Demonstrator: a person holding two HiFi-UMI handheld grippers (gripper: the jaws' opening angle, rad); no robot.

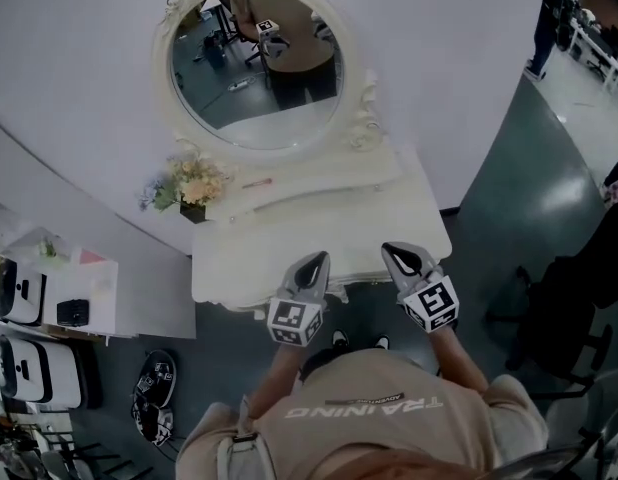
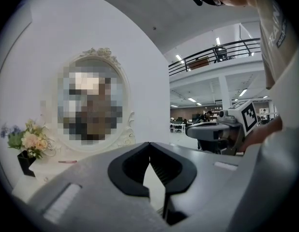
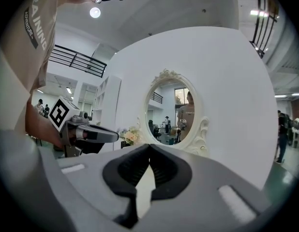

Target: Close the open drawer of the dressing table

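Left claw (image 1: 314,265) and right claw (image 1: 401,256), both pressed together and empty, are hovering mid-frame over the worktop's (image 1: 289,243) front edge, with the drawer hidden underneath.

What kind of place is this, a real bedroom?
Probably not: it looks like a staged corner in a big hall. The dressing table and mirror stand against a freestanding white wall, with a balcony railing beyond.

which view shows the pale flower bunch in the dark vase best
The left gripper view: the pale flower bunch in its dark vase stands side-on and whole, blooms and vase both plain. The head view shows it from above, dimmer. The right gripper view shows it only small and far off.
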